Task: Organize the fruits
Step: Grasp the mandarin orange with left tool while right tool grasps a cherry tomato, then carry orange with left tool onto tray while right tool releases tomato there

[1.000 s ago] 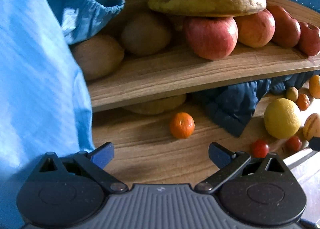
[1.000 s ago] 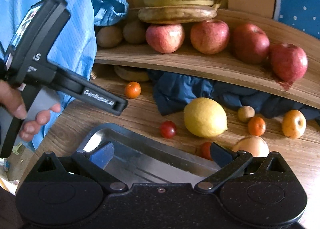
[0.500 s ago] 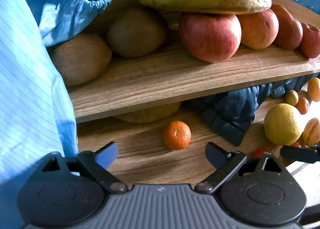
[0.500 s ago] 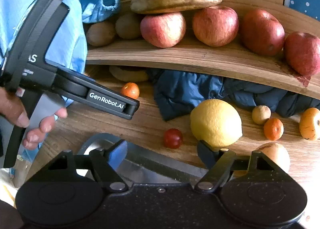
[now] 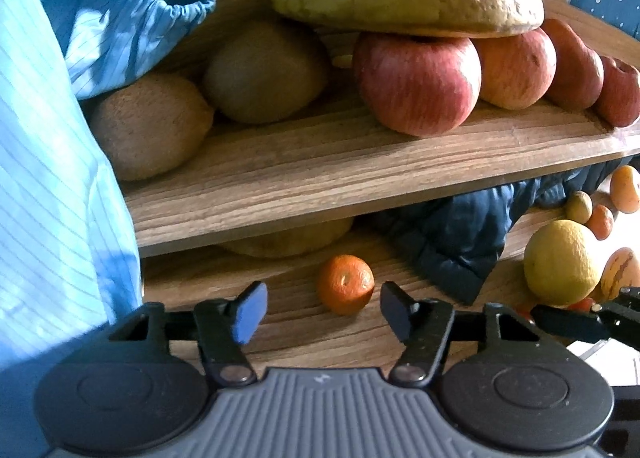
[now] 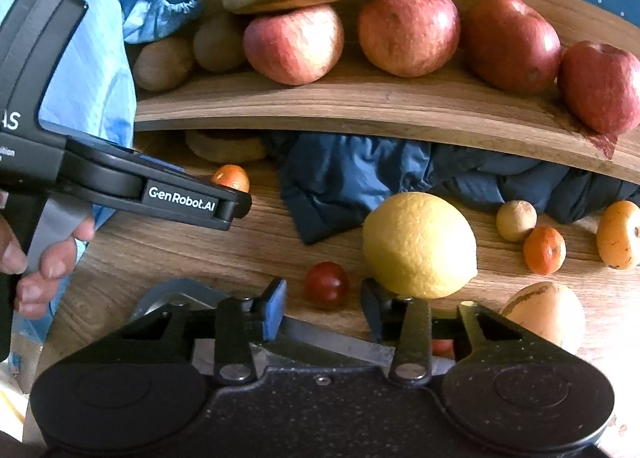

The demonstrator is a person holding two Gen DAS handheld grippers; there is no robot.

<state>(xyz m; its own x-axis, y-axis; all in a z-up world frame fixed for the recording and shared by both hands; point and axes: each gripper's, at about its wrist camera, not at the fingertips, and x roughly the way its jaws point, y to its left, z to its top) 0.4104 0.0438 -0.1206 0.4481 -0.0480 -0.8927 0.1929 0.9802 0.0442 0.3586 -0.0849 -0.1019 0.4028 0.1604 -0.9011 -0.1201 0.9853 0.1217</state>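
Observation:
My left gripper (image 5: 322, 310) is open and empty, its jaws set either side of a small mandarin (image 5: 346, 284) just ahead on the wooden table; the mandarin also shows in the right wrist view (image 6: 231, 177). My right gripper (image 6: 322, 308) is open and empty, with a cherry tomato (image 6: 327, 285) just beyond its jaws and a lemon (image 6: 420, 245) by the right finger. The left gripper's body (image 6: 120, 181) shows at the left of the right wrist view.
A wooden shelf (image 6: 360, 105) holds kiwis (image 5: 152, 125), apples (image 5: 416, 85) and bananas (image 5: 404, 1). A dark blue cloth (image 6: 340, 177) lies under it. Small fruits (image 6: 544, 250) lie right. A metal tray (image 6: 176, 294) sits under my right gripper. Blue sleeve (image 5: 52, 177) at left.
Both grippers have moved forward toward the fruit. The left closed in on the mandarin and the right on the cherry tomato. Both pairs of jaws have narrowed somewhat.

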